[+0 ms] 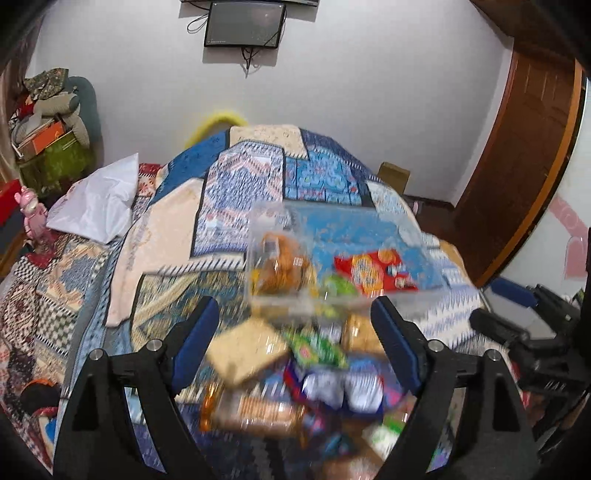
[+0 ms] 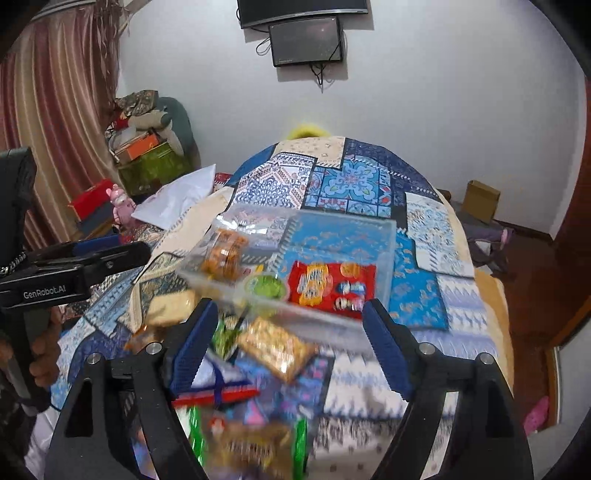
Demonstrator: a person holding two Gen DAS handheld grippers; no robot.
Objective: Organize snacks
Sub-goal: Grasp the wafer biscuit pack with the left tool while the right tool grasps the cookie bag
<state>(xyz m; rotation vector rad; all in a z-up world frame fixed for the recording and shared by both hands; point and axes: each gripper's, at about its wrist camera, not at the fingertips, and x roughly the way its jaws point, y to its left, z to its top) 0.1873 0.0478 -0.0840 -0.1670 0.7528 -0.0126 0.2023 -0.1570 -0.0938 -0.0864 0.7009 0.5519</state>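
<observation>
- The loose snack packets point(image 1: 295, 373) in front of the left gripper are smeared by motion blur; their print cannot be read.
- The clear plastic box point(image 1: 258, 236) is blurred in the left wrist view, so its rim is hard to trace.
- The packet of orange snacks point(image 2: 223, 258) in the box is too blurred to identify.
- The packets point(image 2: 255, 446) nearest the right gripper are blurred and partly hidden behind its fingers.
- The dark screen point(image 2: 303, 11) on the wall is cut off by the top edge.
- The right gripper point(image 1: 524, 332) shows only partly at the frame's right edge, its jaws unclear.
</observation>
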